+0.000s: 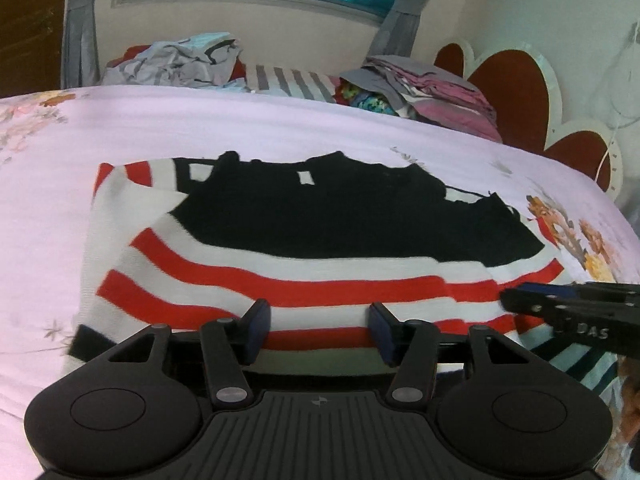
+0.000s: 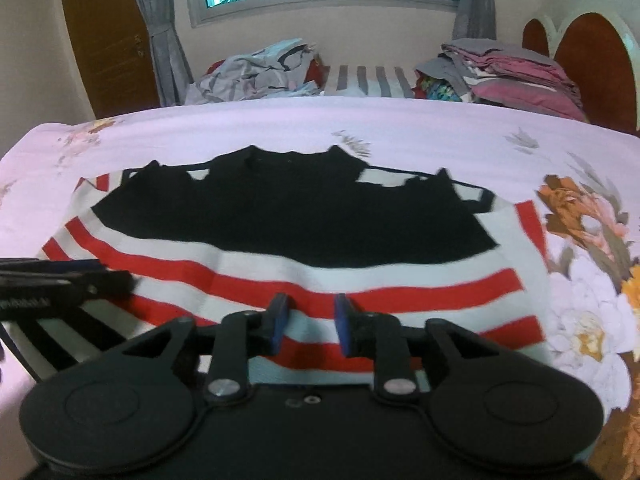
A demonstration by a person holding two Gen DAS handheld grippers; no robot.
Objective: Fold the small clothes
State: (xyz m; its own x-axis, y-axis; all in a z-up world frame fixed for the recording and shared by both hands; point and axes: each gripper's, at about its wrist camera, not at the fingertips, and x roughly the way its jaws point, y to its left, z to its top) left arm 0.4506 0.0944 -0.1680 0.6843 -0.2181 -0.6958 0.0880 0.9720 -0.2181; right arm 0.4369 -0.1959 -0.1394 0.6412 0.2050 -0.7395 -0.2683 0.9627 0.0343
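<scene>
Currently, the striped sweater (image 1: pixel 280 248) was spread on the bedsheet (image 1: pixel 280 128) directly ahead of both grippers. Left gripper (image 1: pixel 318 330) was held wide open, right gripper (image 2: pixel 310 322) partly open; nothing was gripped.

Red-white striped, black-topped garment (image 1: pixel 304 248)

We hold both black plastic tongs level, side by side: left tongs (image 1: pixel 317 330) open wide, right tongs (image 2: pixel 309 322) narrower, still parted.
</scene>
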